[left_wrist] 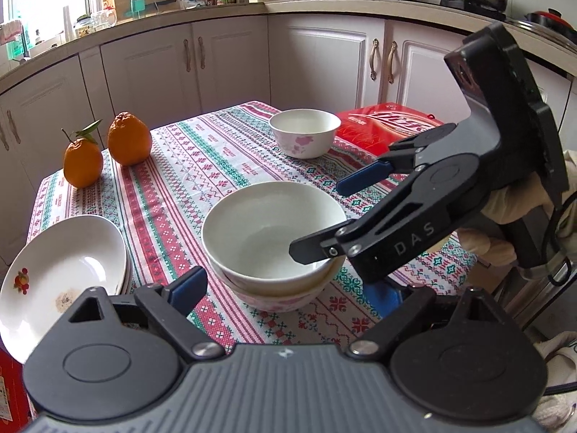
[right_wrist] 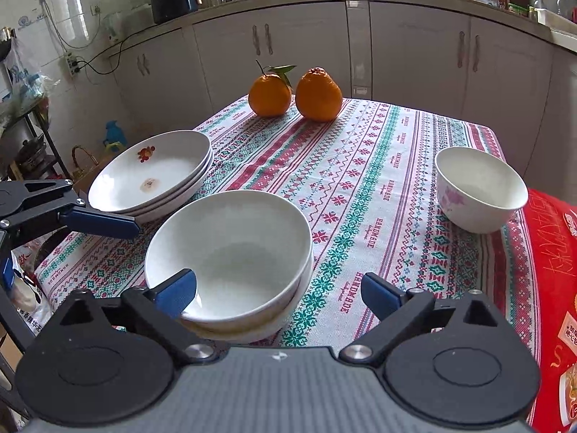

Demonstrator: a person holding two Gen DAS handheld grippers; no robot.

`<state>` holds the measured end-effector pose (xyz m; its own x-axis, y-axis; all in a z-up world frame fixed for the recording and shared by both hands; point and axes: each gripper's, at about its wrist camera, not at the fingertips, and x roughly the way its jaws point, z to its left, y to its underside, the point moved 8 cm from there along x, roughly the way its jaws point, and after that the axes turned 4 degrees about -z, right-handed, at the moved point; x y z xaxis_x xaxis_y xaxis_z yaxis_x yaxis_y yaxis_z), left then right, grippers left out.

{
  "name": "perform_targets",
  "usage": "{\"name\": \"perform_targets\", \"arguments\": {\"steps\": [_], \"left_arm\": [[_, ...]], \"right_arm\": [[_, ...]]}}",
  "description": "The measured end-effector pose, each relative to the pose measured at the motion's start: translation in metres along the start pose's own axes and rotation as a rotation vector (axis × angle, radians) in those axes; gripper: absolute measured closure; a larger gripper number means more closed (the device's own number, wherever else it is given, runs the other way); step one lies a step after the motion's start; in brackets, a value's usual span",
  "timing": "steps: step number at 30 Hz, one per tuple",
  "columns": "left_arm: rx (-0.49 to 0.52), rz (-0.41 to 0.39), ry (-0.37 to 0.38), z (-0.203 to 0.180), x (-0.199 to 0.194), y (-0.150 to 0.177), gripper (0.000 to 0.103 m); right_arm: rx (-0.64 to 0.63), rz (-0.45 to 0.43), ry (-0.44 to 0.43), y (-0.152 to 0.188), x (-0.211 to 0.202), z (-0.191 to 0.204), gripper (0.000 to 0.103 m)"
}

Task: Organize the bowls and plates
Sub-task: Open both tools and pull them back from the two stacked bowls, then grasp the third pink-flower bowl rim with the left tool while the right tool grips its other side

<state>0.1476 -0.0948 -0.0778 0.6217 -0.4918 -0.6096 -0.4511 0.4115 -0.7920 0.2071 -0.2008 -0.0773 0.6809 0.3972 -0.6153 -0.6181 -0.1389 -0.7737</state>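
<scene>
A stack of white bowls sits mid-table on the patterned tablecloth. My right gripper is open; its left finger is inside the top bowl's near rim, its right finger outside. My left gripper is open and empty just before the stack; one of its fingers shows at the left of the right wrist view. A single flowered bowl stands apart at the far edge. A stack of white plates lies to the left.
Two oranges sit at the table's far corner. A red box lies beside the single bowl. Kitchen cabinets surround the table.
</scene>
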Motion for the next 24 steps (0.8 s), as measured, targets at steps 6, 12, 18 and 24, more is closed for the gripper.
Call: {"name": "perform_targets", "arguments": {"steps": [6, 12, 18, 24], "left_arm": [[0.015, 0.002, 0.021, 0.004, -0.004, -0.014, 0.010], [0.059, 0.014, 0.030, 0.009, 0.006, -0.034, 0.010], [0.086, 0.043, 0.058, 0.010, 0.030, -0.056, 0.010], [0.135, 0.057, 0.078, 0.011, 0.055, -0.080, 0.010]], "right_arm": [[-0.033, -0.095, 0.061, -0.016, -0.028, -0.016, 0.000], [-0.054, -0.131, 0.196, -0.014, -0.039, -0.051, 0.000], [0.005, -0.107, 0.271, 0.001, -0.028, -0.084, 0.000], [0.045, -0.058, 0.292, 0.013, -0.008, -0.102, 0.000]]}}
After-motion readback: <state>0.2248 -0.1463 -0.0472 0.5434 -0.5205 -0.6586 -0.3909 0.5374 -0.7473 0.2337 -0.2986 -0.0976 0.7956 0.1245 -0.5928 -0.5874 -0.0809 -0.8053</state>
